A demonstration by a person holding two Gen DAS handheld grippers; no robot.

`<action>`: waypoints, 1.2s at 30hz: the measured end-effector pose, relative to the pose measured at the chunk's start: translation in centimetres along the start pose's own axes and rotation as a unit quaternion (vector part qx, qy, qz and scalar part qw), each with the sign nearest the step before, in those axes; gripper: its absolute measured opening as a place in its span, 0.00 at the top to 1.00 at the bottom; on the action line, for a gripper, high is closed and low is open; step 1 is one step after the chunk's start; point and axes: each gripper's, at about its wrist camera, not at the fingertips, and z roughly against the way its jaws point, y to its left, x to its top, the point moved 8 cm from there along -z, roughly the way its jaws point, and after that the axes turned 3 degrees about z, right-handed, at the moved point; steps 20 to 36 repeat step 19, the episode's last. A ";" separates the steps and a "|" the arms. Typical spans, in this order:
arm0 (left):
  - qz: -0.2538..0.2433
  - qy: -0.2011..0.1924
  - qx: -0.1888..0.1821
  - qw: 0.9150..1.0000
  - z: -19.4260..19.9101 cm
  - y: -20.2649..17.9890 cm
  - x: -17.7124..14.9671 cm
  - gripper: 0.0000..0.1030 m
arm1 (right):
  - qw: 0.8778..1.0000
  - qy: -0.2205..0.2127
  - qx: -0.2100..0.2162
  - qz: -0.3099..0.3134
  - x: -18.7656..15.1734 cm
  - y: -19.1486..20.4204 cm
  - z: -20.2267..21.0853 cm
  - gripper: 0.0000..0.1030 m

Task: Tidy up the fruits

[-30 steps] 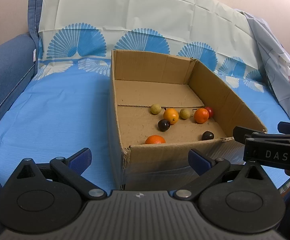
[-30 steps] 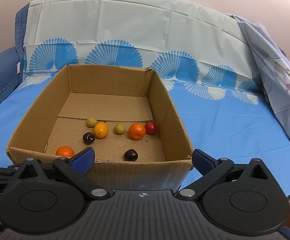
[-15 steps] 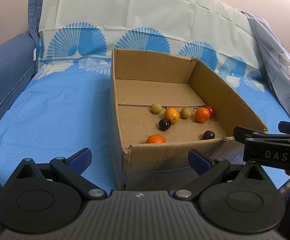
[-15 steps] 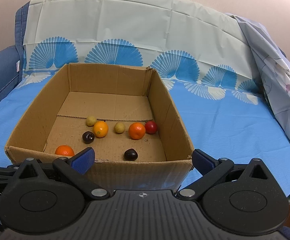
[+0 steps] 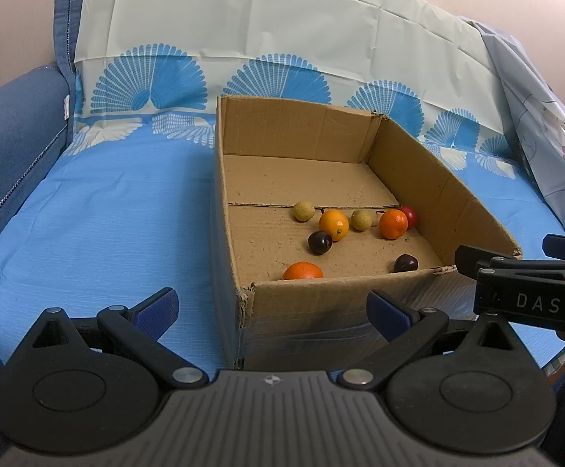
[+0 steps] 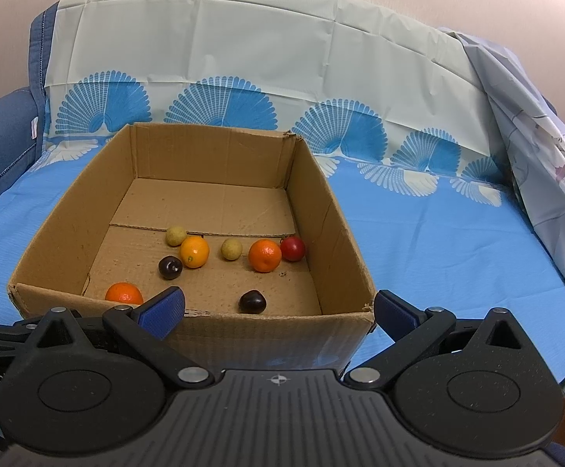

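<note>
Here the cardboard box (image 6: 333,210) runs lengthwise away, fruits (image 6: 194,251) inside.

Right gripper (image 6: 278,309): edges a touch closer to the cardboard box (image 6: 344,233), whose near wall now sits lower in its view.
Left gripper (image 5: 271,307): drifts slightly, so the box slides a little lower in its view too.
Fruit in the box: shifts with the views only.
</note>
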 end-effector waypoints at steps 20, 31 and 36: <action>-0.005 -0.014 0.000 1.000 0.3 -0.1 0.5 0.00 | 1.000 -0.003 0.000 -0.003 0.1 -0.1 0.1 0.01; -0.005 -0.014 0.000 1.000 0.3 -0.1 0.5 0.00 | 1.000 -0.003 0.000 -0.003 0.1 -0.1 0.1 0.01; -0.005 -0.014 0.000 1.000 0.3 -0.1 0.5 0.00 | 1.000 -0.003 0.000 -0.003 0.1 -0.1 0.1 0.01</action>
